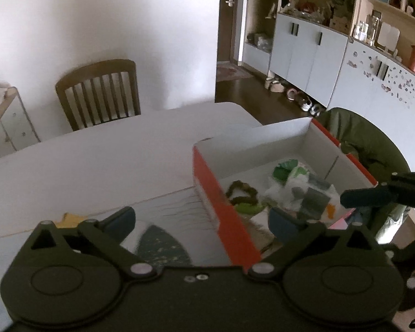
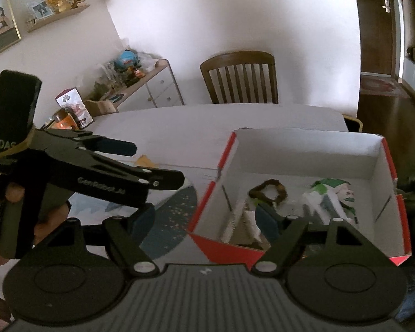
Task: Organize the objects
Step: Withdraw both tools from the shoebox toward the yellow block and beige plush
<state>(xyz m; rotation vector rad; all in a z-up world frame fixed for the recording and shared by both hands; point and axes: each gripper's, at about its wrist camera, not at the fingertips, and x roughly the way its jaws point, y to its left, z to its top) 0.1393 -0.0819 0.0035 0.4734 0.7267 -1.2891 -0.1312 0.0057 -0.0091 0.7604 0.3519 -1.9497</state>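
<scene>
An open orange cardboard box with white inside walls stands on the white table. Inside lie a brown hair tie, a green and white plastic wrapper and a light green piece. My left gripper is open and empty, straddling the box's near left wall. My right gripper is open and empty, straddling the box's left corner. The left gripper also shows in the right wrist view, held by a hand.
A white mat with a dark teal patch lies left of the box. A yellow scrap lies on the table. A wooden chair stands at the far side. A cluttered sideboard stands left, cabinets right.
</scene>
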